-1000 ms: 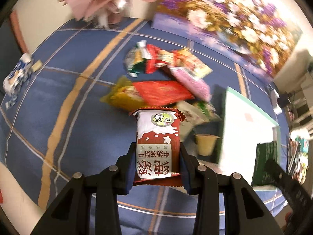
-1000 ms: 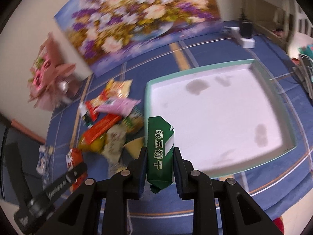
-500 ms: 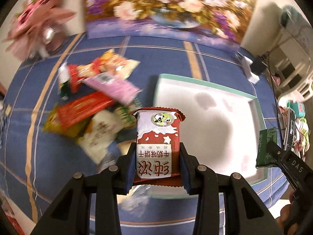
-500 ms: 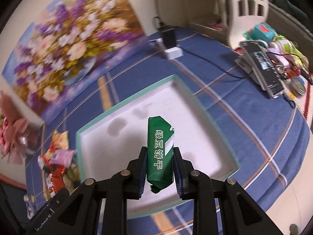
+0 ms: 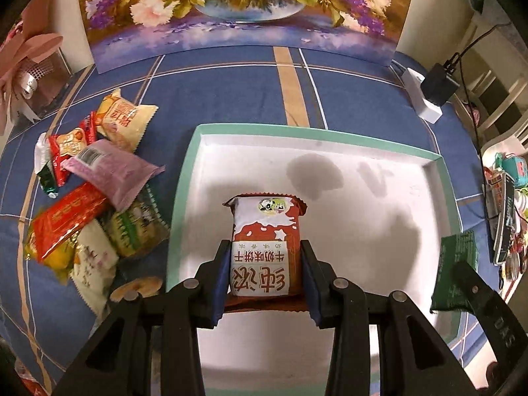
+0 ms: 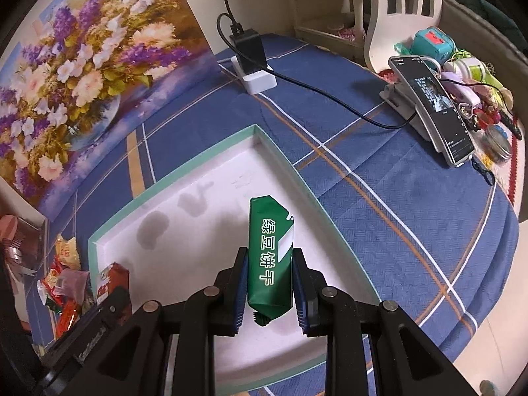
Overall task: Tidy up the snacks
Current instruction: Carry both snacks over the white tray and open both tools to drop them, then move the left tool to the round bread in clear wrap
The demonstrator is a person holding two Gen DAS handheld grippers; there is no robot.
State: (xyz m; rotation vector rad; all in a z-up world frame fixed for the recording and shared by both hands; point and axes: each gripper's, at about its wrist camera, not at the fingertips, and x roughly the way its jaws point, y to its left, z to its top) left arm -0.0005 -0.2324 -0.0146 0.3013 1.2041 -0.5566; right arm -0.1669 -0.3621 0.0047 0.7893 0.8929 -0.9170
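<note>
My left gripper is shut on a red-and-white biscuit packet and hangs over the near half of a white tray with a teal rim. My right gripper is shut on a green biscuit packet above the same tray, toward its right side. In the left wrist view the green packet and one right finger show at the tray's right edge. In the right wrist view the red packet shows at the lower left. The tray floor is bare.
A pile of several snack packets lies on the blue plaid cloth left of the tray. A flower painting leans at the back. A white power strip with a black charger, its cable, and a phone on a stand sit to the right.
Both grippers swung from over the snack pile to above the white tray and sank a little, each keeping its packet. The left packet left the pile area; the right view turned rightward.
</note>
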